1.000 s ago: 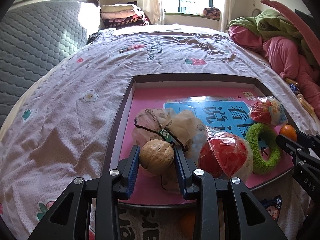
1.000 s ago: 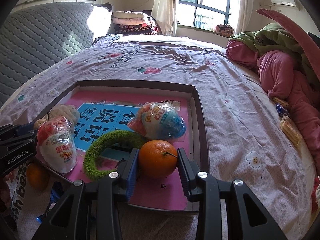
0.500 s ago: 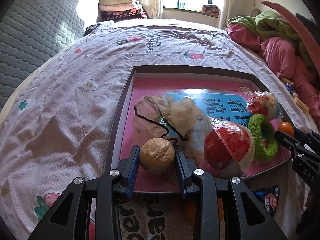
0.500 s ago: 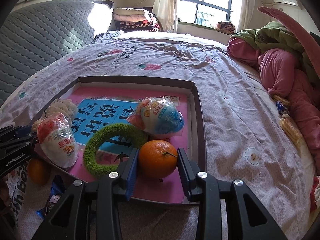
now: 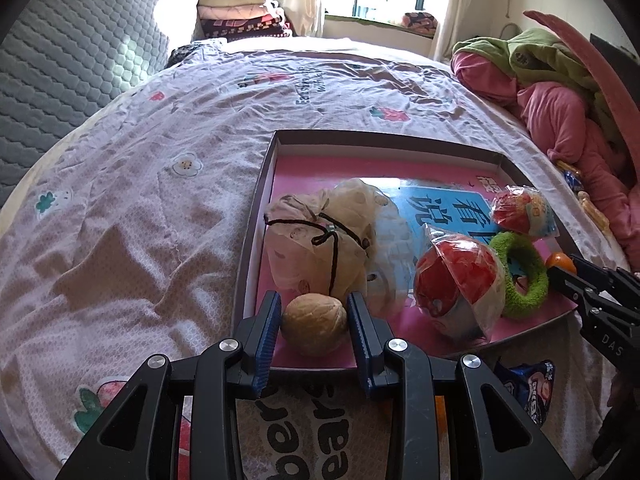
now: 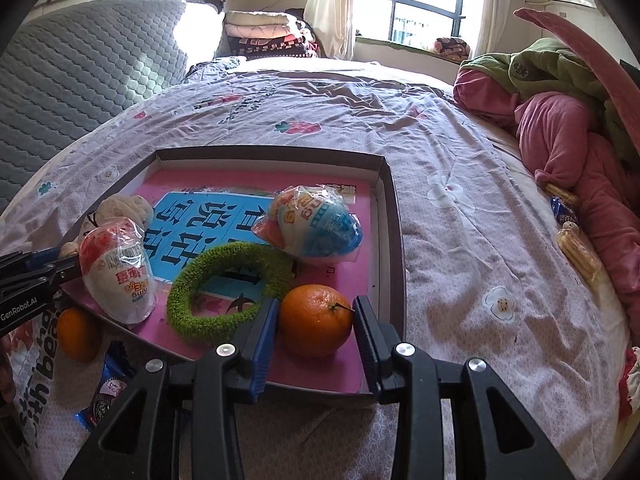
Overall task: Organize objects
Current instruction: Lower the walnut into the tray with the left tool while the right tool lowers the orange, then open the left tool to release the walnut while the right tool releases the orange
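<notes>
While the "GenRobot.AI"-marked left hand-held gripper [image 5: 313, 320] clamps a walnut [image 5: 313, 323], the right hand-held gripper [image 6: 316, 322] clamps an orange [image 6: 315, 320].

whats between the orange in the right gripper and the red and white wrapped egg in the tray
The green fuzzy ring lies between the orange and the red and white wrapped egg, flat on the tray floor. The right wrist view shows it best.
</notes>
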Demonstrator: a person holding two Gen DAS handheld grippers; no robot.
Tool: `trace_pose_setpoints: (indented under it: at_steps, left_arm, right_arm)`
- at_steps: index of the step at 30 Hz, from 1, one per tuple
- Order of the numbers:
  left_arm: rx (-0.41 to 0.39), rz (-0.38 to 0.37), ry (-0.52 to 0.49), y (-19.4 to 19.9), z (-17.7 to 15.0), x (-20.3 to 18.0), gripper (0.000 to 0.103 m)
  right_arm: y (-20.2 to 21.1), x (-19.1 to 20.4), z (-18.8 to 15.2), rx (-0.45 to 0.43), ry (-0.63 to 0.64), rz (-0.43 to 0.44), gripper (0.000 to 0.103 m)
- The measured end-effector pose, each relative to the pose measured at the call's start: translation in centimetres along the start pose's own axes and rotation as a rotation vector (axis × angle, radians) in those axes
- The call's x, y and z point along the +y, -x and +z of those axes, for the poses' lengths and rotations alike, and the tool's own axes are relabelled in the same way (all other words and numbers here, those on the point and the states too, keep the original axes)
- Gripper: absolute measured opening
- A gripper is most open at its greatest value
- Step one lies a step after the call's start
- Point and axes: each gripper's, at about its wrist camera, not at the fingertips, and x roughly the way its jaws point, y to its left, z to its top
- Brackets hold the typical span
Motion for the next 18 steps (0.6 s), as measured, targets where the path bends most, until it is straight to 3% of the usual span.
trace_pose_setpoints:
  at_steps: [18]
  left_arm:
    - [-0.022, 0.002, 0.021, 1.3, -0.1, 0.6, 0.036]
  right_arm:
    - [0.9, -0.1, 0.1, -0.015, -0.003, -0.003, 0.041]
